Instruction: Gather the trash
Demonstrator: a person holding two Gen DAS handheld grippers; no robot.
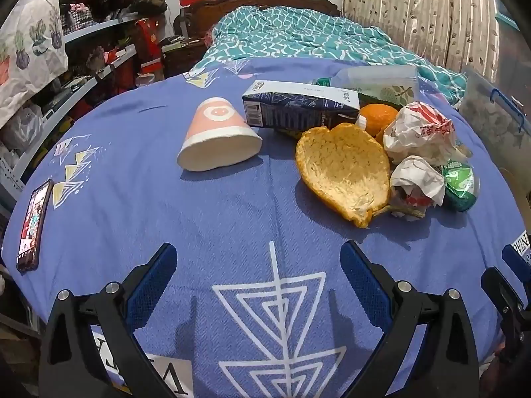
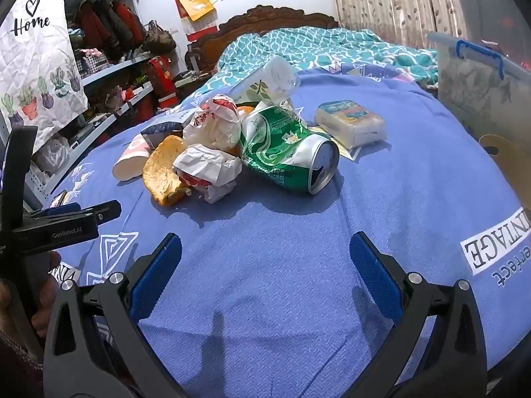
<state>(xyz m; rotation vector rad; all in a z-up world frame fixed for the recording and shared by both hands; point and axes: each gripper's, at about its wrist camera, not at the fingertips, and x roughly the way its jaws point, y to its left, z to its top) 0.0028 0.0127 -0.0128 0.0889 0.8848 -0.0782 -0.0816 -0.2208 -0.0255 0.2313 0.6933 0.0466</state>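
Observation:
Trash lies in a heap on a blue bedspread. In the left wrist view I see a tipped pink paper cup, a dark blue carton, a large fruit peel, crumpled wrappers and an orange. The right wrist view shows a crushed green can, the wrappers, the peel and a tissue pack. My left gripper hovers open in front of the heap. My right gripper is open too, nothing between its fingers, the can just ahead.
A phone lies at the bedspread's left edge. A clear storage box with a blue latch stands at the right. Shelves with clothes line the left wall. A teal quilt covers the bed's far half. A plastic bottle tops the heap.

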